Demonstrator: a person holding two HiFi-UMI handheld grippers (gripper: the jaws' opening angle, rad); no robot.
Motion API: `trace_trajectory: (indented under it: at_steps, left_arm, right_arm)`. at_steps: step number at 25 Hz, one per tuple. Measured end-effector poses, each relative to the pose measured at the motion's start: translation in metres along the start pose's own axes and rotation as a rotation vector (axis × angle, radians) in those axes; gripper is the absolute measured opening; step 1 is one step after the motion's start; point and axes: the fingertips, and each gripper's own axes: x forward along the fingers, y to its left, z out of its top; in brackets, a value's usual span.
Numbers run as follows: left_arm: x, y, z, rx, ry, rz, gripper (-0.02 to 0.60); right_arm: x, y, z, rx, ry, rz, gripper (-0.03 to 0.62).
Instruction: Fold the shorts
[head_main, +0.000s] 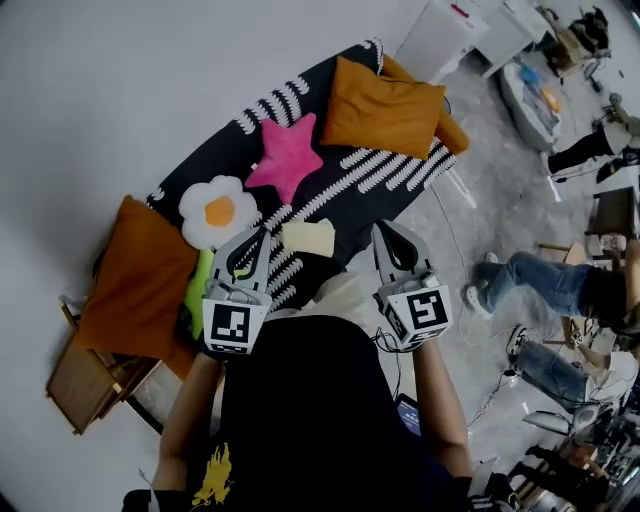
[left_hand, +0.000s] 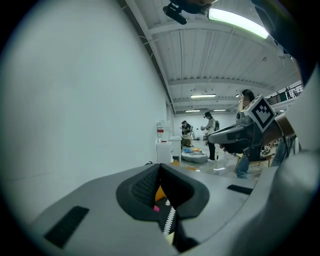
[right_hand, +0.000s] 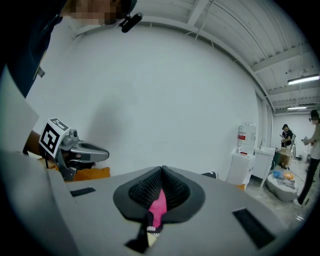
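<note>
I am holding my left gripper (head_main: 262, 238) and right gripper (head_main: 383, 232) fully closed, gripping nothing; a pale folded cloth (head_main: 308, 238) is lying between their fingertips.

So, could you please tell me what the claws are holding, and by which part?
Nothing is held: the left claw and the right claw are both shut and empty.
</note>
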Motion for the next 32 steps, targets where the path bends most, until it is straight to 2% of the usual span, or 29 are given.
trace_trajectory:
  at_steps: [3, 7, 11, 25, 32]
  left_arm:
    - [-0.004, 0.000, 0.000, 0.013, 0.007, 0.004, 0.014]
    - [-0.009, -0.002, -0.001, 0.017, 0.018, 0.013, 0.014]
    - [-0.014, -0.001, -0.006, 0.013, 0.027, 0.025, 0.014]
    - [-0.003, -0.006, -0.005, 0.035, 0.036, 0.026, 0.014]
    - [0.002, -0.012, -0.001, 0.048, 0.033, 0.010, 0.014]
  right_arm:
    - [0.003, 0.005, 0.001, 0.008, -0.001, 0.015, 0.015]
    - [0.006, 0.010, -0.005, 0.009, 0.063, 0.032, 0.015]
    - [0.012, 0.017, -0.003, -0.002, -0.003, 0.065, 0.015]
    - [0.009, 0.023, -0.006, -0.025, 0.031, 0.102, 0.015]
    - [0.014, 0.024, -0.002, -0.030, 0.009, 0.111, 0.015]
